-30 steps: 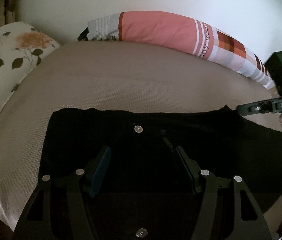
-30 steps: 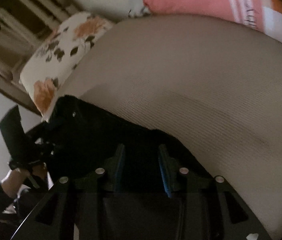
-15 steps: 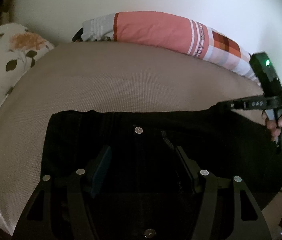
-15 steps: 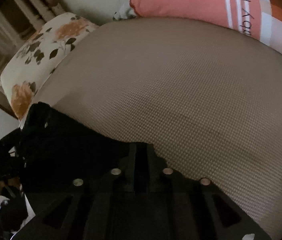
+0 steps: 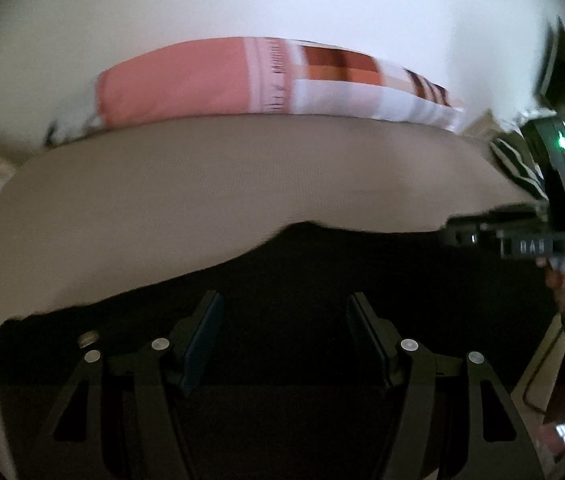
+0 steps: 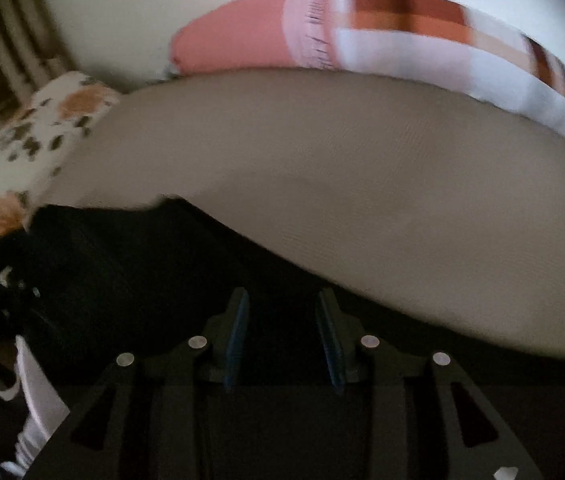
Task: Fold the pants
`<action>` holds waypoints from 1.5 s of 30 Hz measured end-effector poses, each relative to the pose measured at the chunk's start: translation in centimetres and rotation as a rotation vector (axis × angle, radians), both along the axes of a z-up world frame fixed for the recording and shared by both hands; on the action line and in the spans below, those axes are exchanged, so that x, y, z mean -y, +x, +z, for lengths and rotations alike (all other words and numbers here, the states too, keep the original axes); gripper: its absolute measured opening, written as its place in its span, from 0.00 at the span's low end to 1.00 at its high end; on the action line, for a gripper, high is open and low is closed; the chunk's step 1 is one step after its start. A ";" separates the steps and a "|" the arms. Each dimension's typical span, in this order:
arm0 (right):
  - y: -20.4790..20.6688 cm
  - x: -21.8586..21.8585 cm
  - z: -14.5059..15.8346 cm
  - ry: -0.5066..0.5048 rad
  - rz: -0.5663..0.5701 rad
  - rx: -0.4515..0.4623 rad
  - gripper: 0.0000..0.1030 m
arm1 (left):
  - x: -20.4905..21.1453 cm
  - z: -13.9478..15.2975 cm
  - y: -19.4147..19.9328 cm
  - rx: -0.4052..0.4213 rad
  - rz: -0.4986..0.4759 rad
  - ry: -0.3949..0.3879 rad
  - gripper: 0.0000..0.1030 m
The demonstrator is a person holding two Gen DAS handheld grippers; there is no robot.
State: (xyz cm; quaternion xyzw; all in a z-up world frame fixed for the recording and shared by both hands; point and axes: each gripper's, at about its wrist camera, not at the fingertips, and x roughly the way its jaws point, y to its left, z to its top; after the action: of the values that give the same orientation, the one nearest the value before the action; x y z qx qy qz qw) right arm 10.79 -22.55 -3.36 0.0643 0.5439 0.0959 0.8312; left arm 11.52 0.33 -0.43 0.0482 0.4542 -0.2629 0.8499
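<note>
Shifted: black pants (image 5: 322, 280) slid across bed (image 5: 202, 184) | left hand-held gripper (image 5: 282, 332) apart | right hand-held gripper (image 6: 282, 320) just reopened, jaws apart over pants

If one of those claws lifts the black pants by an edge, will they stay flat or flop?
Probably flop: the black pants lie limp, their edge wavy against the beige bed cover. They look like thick cloth, so likely heavyish and draping. The textured cover may drag on them when they are pushed.

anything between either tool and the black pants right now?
Nothing visible. The left tool hangs open directly over the black fabric pants, bare dark cloth between its pads. The right tool, whose jaws have just been opening, also stands open over them. The beige textured mattress beyond is bare up to the pink patchwork pillow.
</note>
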 end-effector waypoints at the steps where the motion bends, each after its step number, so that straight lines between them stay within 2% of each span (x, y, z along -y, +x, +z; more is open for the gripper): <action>1: -0.6 0.9 -0.3 -0.001 -0.021 -0.008 0.33 | 1.1 -0.2 0.2 -0.002 -0.018 0.002 0.63; 7: -3.6 6.7 -1.6 -0.097 -0.179 -0.010 0.32 | 5.4 -2.1 0.9 -0.048 -0.067 0.018 0.63; 9: -4.4 8.9 -1.9 -0.134 -0.241 0.002 0.30 | 5.6 -3.6 1.2 -0.082 -0.042 0.061 0.63; 10: -4.9 10.3 -1.9 -0.116 -0.271 0.017 0.25 | 5.4 -4.2 1.4 -0.103 -0.022 0.072 0.63; 11: -5.2 11.4 -1.9 -0.092 -0.287 0.029 0.24 | 5.0 -4.9 1.5 -0.121 0.002 0.079 0.63; 12: -5.5 12.4 -1.8 -0.093 -0.313 0.030 0.23 | 4.7 -4.9 1.3 -0.098 0.006 0.065 0.63; 17: -6.4 16.5 -1.5 -0.117 -0.398 0.029 0.24 | 4.9 -5.0 1.5 -0.080 0.019 0.128 0.63; 18: -6.6 17.2 -1.3 -0.120 -0.405 0.024 0.25 | 4.9 -5.0 1.5 -0.082 0.024 0.130 0.63; 19: -6.8 17.9 -1.2 -0.119 -0.414 0.016 0.31 | 5.0 -4.9 1.6 -0.087 0.036 0.135 0.63; 21: -7.7 20.1 -0.7 -0.056 -0.427 0.012 0.31 | 4.7 -4.5 1.4 -0.097 0.053 0.146 0.63; 24: -9.8 23.7 0.4 0.081 -0.453 0.005 0.31 | 4.0 -3.1 0.8 -0.136 0.071 0.085 0.63; 27: -12.1 27.7 1.4 0.116 -0.509 -0.004 0.32 | 3.5 -1.9 -0.1 -0.153 0.081 0.035 0.63; 29: -13.5 30.2 0.9 0.194 -0.513 -0.065 0.32 | 3.1 -1.5 -0.7 -0.168 0.106 0.017 0.63; 34: -16.7 34.3 -0.3 0.247 -0.566 -0.135 0.32 | 2.4 -2.0 -1.9 -0.216 0.183 -0.005 0.63; 38: -17.5 35.6 -1.1 0.299 -0.540 -0.152 0.32 | 2.4 -3.0 -2.3 -0.253 0.223 0.010 0.63; 45: -16.6 36.6 -2.1 0.411 -0.462 -0.122 0.33 | 2.9 -3.7 -2.4 -0.229 0.227 0.044 0.65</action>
State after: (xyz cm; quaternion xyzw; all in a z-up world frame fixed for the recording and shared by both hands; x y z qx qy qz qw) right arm -5.81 -59.11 -5.50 0.3586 0.5331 0.0083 0.7663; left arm 9.13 -2.54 -4.13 -0.0150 0.5562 -0.1587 0.8156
